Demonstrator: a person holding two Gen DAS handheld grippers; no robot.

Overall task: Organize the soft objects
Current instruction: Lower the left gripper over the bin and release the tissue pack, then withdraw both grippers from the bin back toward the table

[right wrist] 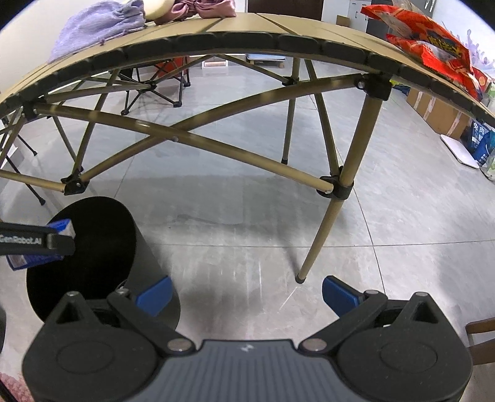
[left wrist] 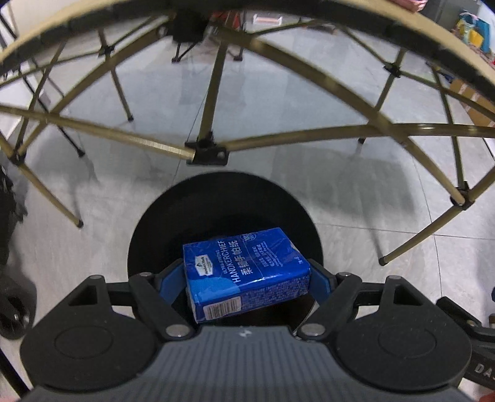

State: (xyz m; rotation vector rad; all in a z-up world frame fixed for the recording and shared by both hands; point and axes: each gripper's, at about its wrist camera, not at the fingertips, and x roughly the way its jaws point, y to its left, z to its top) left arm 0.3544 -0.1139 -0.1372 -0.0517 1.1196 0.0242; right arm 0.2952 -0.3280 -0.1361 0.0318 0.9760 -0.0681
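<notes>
The risk here is a bad drop: the tissue pack (left wrist: pixel 246 272) sits skewed in the left tongs (left wrist: pixel 247 278), so on release it could catch the bin (left wrist: pixel 148 228) rim or tip outside onto the floor. The left tongs are clamped on the pack's two long sides, holding it above the bin's dark mouth, below the bench (right wrist: pixel 247 27). The right tongs (right wrist: pixel 246 293) are apart and empty, beside the bin.
</notes>
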